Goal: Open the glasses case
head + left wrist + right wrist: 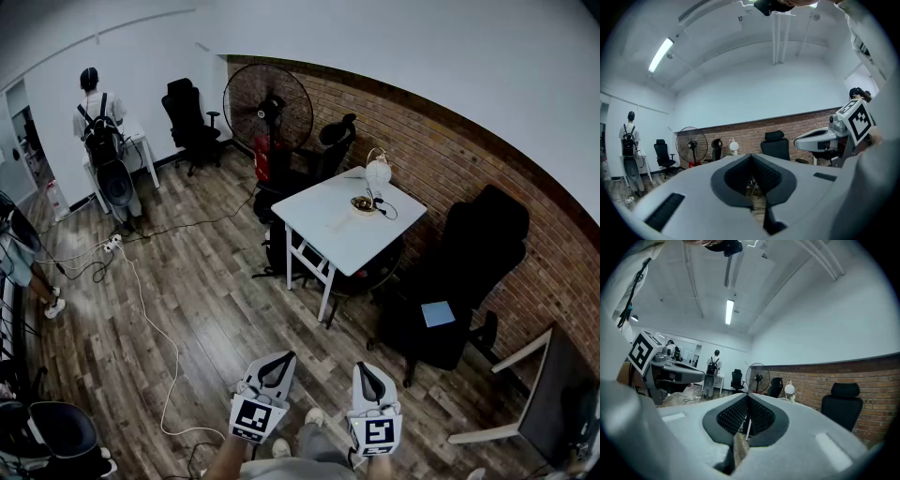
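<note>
As we judge it, the step in hand is only the approach, and the opening itself is not yet begun. We hold the left gripper [279,360] and the right gripper [365,369] low in front of our body. They are side by side, near each other, and both point about level into the room. Both tools are closed and carry nothing: in each gripper view the two jaws meet at the tip, and only the room shows beyond them.

The white table [323,234] stands well apart from us, across the wooden floor [187,309]. On its far part lies a small brownish thing [362,204], just beside a white round object [378,172]. It may be the glasses case, but it is too small to tell.

To do this step well, we should walk to the table, confirm the case, and open the jaws before we reach. Then one gripper should probably hold the lower shell steady while the other lifts the lid at its seam.
</note>
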Available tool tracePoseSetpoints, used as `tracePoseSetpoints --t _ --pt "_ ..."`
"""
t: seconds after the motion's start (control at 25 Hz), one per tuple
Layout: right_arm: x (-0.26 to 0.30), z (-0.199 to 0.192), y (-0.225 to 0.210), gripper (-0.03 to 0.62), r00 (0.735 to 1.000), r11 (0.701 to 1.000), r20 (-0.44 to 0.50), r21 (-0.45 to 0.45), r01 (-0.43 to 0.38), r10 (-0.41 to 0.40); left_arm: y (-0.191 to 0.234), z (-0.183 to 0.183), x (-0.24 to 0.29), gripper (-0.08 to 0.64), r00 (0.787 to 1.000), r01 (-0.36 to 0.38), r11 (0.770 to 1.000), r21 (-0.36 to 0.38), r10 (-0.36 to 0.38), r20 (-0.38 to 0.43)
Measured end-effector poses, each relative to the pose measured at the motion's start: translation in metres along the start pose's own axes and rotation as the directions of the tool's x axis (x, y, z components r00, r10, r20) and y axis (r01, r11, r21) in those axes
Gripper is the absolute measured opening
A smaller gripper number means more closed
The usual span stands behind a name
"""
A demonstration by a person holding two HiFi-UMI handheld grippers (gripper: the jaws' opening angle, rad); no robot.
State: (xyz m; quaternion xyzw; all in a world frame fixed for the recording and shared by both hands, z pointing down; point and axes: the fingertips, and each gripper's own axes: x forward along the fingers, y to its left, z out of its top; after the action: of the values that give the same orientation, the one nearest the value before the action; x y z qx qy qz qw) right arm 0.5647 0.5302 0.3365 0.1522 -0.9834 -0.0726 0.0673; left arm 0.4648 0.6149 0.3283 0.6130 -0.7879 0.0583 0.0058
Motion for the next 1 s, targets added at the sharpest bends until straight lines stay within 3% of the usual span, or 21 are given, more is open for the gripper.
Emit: tracePoseSetpoints --t 0.44,0.56,1.0 --pt "0.049 -0.015 -0.031 0.006 1.0 1.0 -0.029 0.009 -0.01 0.01 0.017 -0.005 0.054 0.002 1.0 -0.022 1.0 -0.003 0.022 -0.02" --pt "0.079 -0.014 -0.048 0.006 0.998 0.998 0.016 -0.018 -0.057 0.057 0.028 -0.009 0.081 0.002 0.999 -0.034 0.999 -0.004 0.034 -0.028" --pt "0.17 -0.002 -0.103 0.006 0.98 0.978 0.015 -0.067 -0.196 0.197 0.071 0.005 0.166 0.002 0.99 -0.136 0.991 -0.011 0.135 -0.032"
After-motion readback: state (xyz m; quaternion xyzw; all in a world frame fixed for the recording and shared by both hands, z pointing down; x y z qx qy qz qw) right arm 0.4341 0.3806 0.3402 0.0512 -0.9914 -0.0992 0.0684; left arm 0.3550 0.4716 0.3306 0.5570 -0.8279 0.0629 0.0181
